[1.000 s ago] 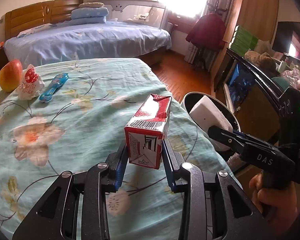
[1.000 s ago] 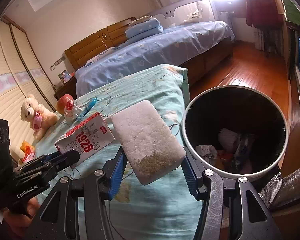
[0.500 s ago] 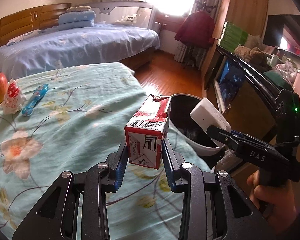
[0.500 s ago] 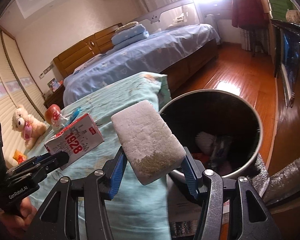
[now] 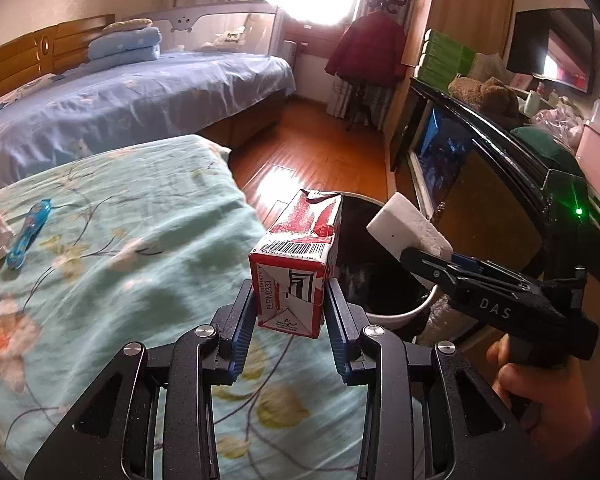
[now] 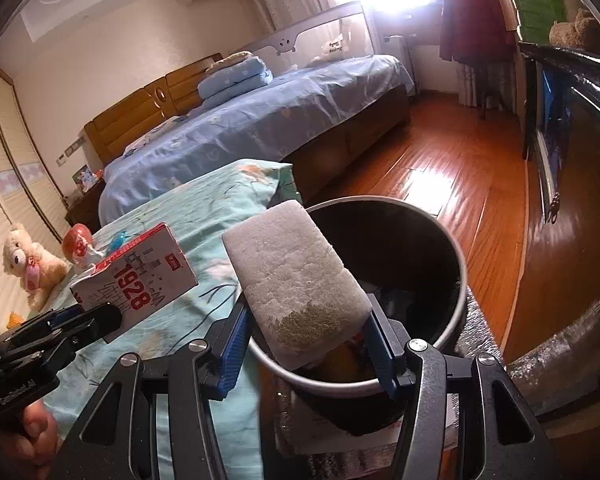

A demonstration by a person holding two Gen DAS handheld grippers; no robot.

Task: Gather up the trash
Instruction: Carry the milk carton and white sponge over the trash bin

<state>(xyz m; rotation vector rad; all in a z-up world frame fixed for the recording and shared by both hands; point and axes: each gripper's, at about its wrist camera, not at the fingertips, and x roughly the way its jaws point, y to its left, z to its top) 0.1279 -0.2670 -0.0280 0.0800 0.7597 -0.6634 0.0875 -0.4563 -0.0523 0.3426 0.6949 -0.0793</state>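
Carton (image 5: 294, 276): small red-and-white drink box, top flap torn open, so likely empty or near it. Judged light, with thin card walls that dent if squeezed hard. Best hold is across the two flat side faces near the base, which is where it's taken now. Printed faces look smooth, so some slip risk if the grip loosens.

Sponge (image 6: 296, 276): white block with a greenish stained patch near its lower end. Judged very light and soft; it compresses, so the hold is forgiving. Take it across the narrow sides.

Left hand-held gripper (image 5: 288, 308): narrowed to carton width, blue pads flat on both sides of the lower carton. Carton stands upright between the fingers and sticks out ahead of them. It is over the edge of the floral bed cover (image 5: 112, 264), with the trash bin (image 5: 396, 312) just ahead and to the right.

Right hand-held gripper (image 6: 306, 332): opened about as wide as the sponge, clamping its lower end; most of the sponge juts forward and tilts up. Sponge hangs directly above the bin's (image 6: 458, 308) open mouth, dark inside with some rubbish visible at the bottom.

Judgement: both items are ready to drop. The sponge is already over the opening; the carton needs a short move to the right.
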